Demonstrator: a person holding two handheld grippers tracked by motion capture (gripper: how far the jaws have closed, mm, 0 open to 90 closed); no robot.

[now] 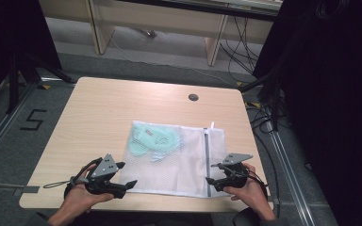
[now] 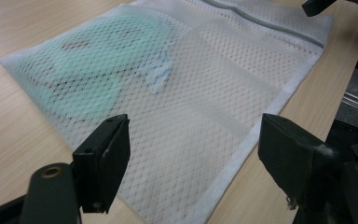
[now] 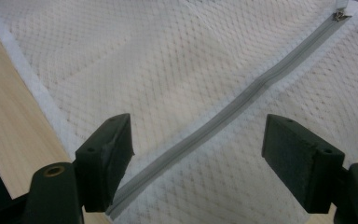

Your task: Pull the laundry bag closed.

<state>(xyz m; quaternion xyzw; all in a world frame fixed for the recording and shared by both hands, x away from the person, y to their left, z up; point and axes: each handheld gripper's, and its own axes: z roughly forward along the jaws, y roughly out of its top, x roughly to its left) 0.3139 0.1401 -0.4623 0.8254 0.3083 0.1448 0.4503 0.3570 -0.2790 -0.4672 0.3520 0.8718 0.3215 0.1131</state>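
Pale wood counter (image 1: pixel 99 117), carrying a white mesh bag (image 1: pixel 184 169) flat at its near middle. Long axis of bag running across the counter, left to right; near edge parallel to the counter's front edge. Grey zipper (image 1: pixel 207 160) near the bag's right end, running from the near edge toward the far edge, pull at the far end. Mint-green cloth (image 1: pixel 151 139) inside, bunched in the far left part.

Left tongs (image 1: pixel 125 181) at the bag's near left corner, aimed right across the mesh, jaws spread wide, gripping nothing, bag lying beyond and between them in the left gripper view (image 2: pixel 193 154). Right tongs (image 1: pixel 210 174) at the near end of the zipper, aimed left, jaws released and wide, straddling the zipper (image 3: pixel 223 116) without pinching it.
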